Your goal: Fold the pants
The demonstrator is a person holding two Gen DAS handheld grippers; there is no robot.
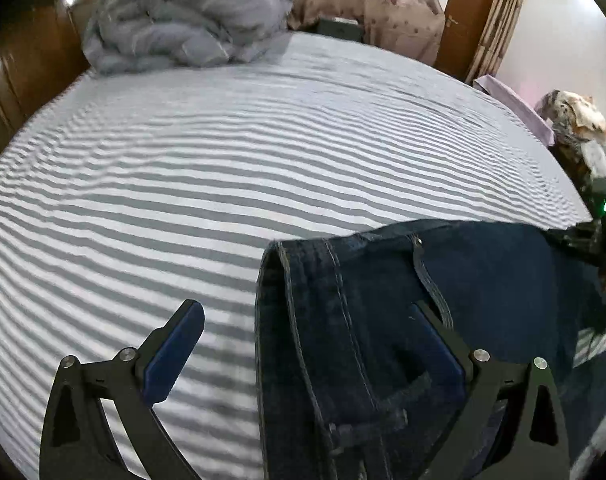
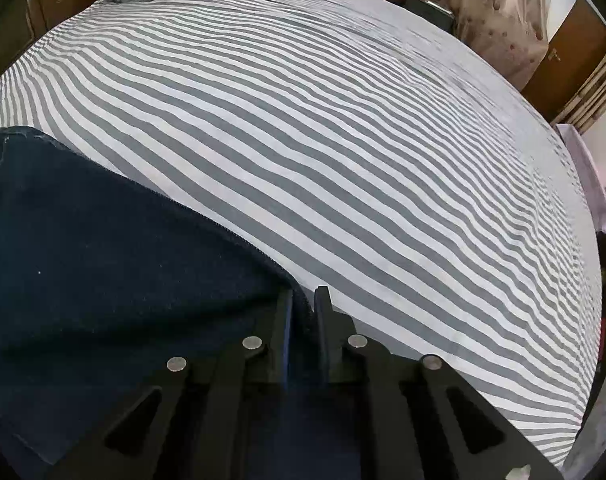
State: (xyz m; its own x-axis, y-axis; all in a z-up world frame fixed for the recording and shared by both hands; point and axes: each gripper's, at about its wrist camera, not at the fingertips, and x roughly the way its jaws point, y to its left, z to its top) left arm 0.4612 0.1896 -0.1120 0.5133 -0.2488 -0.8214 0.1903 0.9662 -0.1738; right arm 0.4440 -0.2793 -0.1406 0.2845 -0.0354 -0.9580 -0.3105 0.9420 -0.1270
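Observation:
Dark blue jeans (image 1: 383, 320) lie on the striped bed sheet (image 1: 183, 168). Their waistband, with belt loops, runs toward the camera in the left wrist view. My left gripper (image 1: 303, 306) is open wide. Its left finger (image 1: 175, 352) hangs over bare sheet and its right finger (image 1: 435, 344) over the denim, so the folded waistband edge sits between them untouched. In the right wrist view the jeans (image 2: 103, 260) fill the lower left. My right gripper (image 2: 305, 312) is shut on the seamed edge of the denim, which runs into the narrow gap between its fingers.
A crumpled grey duvet (image 1: 183, 20) is heaped at the far end of the bed against a wooden headboard (image 1: 23, 76). Curtains (image 1: 383, 4) and a brown door (image 1: 467, 16) stand beyond. Clutter (image 1: 575, 120) sits off the bed's right side. Striped sheet (image 2: 343, 140) stretches ahead.

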